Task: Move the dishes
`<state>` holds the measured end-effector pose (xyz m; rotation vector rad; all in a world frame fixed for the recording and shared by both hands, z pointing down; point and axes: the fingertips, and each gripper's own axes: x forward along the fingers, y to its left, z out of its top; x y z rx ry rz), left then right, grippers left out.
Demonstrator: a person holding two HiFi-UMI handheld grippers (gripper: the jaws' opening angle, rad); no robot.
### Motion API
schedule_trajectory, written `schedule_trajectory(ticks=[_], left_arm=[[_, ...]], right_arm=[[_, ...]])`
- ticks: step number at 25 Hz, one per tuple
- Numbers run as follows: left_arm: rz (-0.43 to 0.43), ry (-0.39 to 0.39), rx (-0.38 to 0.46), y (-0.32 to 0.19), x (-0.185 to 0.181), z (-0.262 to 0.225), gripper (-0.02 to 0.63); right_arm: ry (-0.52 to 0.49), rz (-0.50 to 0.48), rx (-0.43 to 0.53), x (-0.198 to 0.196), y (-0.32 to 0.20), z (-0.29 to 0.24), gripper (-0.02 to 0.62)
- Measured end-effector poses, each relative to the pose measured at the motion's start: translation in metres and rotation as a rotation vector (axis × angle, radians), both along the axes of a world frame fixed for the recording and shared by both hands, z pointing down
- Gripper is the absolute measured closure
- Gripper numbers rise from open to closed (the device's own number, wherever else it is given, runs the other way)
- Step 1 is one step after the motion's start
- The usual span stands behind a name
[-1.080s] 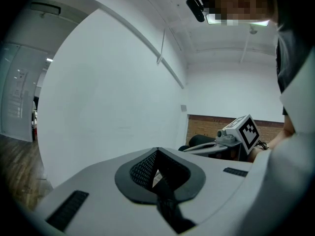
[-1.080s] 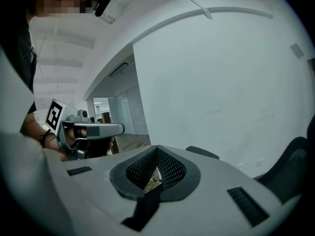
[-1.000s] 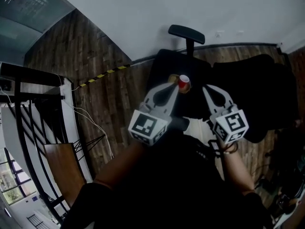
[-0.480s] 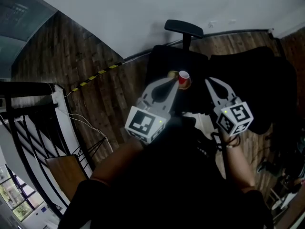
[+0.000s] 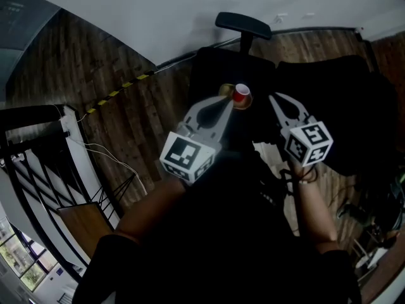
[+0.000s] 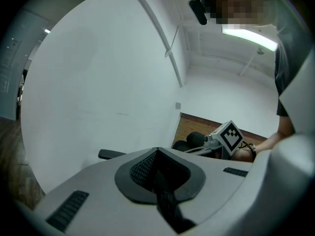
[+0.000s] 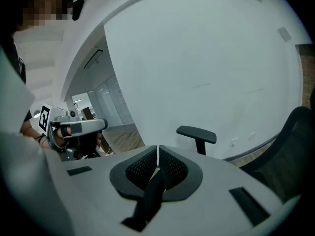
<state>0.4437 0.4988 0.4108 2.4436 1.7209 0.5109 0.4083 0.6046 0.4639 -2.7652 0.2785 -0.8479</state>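
The black office chair point(image 5: 212, 75) fills the middle. My left gripper point(image 5: 226, 101) and right gripper point(image 5: 283, 101) both have their jaws pressed together on nothing. A small red cup point(image 5: 241, 94), pale inside, stands on the chair at my left tip. Chair and cup now sit higher in the head view than a second ago.

A plain white wall point(image 5: 158, 11) fills twelve o'clock and meets a dark wood-plank floor point(image 5: 126, 125). A black office chair point(image 5: 243, 25) stands at one o'clock. Yellow-and-black striped tape point(image 5: 117, 92) crosses the floor at ten, a black metal rack point(image 5: 28, 114) stands at nine, and bright windows point(image 5: 12, 252) show at seven.
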Motion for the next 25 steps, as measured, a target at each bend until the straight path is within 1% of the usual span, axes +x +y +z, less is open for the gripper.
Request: schedule_trajectory(ticks=[3, 5, 7, 10, 12, 15, 17, 19, 21, 23, 25], left_arm=[[-0.028, -0.032, 0.032, 0.007, 0.001, 0.013, 0.611], [-0.043, -0.050, 0.062, 0.015, 0.005, 0.023, 0.611], [-0.061, -0.069, 0.080, 0.022, 0.009, 0.031, 0.611], [-0.078, -0.073, 0.096, 0.033, 0.009, 0.041, 0.611], [-0.090, -0.089, 0.109, 0.039, 0.009, 0.053, 0.611], [-0.126, -0.133, 0.114, 0.043, 0.014, 0.070, 0.611], [-0.143, -0.142, 0.123, 0.046, 0.018, 0.082, 0.611], [-0.149, -0.148, 0.141, 0.050, 0.020, 0.095, 0.611], [-0.151, -0.156, 0.159, 0.054, 0.023, 0.107, 0.611], [-0.154, -0.153, 0.174, 0.057, 0.027, 0.117, 0.611], [-0.162, -0.167, 0.192, 0.058, 0.027, 0.125, 0.611]], right_arm=[[-0.002, -0.035, 0.014, 0.009, 0.009, 0.024, 0.586], [-0.022, -0.055, 0.028, 0.018, 0.018, 0.040, 0.586], [-0.060, -0.072, 0.052, 0.026, 0.026, 0.059, 0.584], [-0.121, -0.100, 0.070, 0.034, 0.037, 0.091, 0.584], [-0.150, -0.110, 0.079, 0.038, 0.045, 0.111, 0.581], [-0.208, -0.115, 0.098, 0.042, 0.057, 0.143, 0.563], [-0.255, -0.114, 0.124, 0.044, 0.062, 0.167, 0.541], [-0.300, -0.112, 0.141, 0.046, 0.067, 0.192, 0.534], [-0.350, -0.111, 0.145, 0.046, 0.071, 0.217, 0.531], [-0.395, -0.126, 0.140, 0.047, 0.073, 0.238, 0.529], [-0.430, -0.140, 0.135, 0.049, 0.074, 0.258, 0.530]])
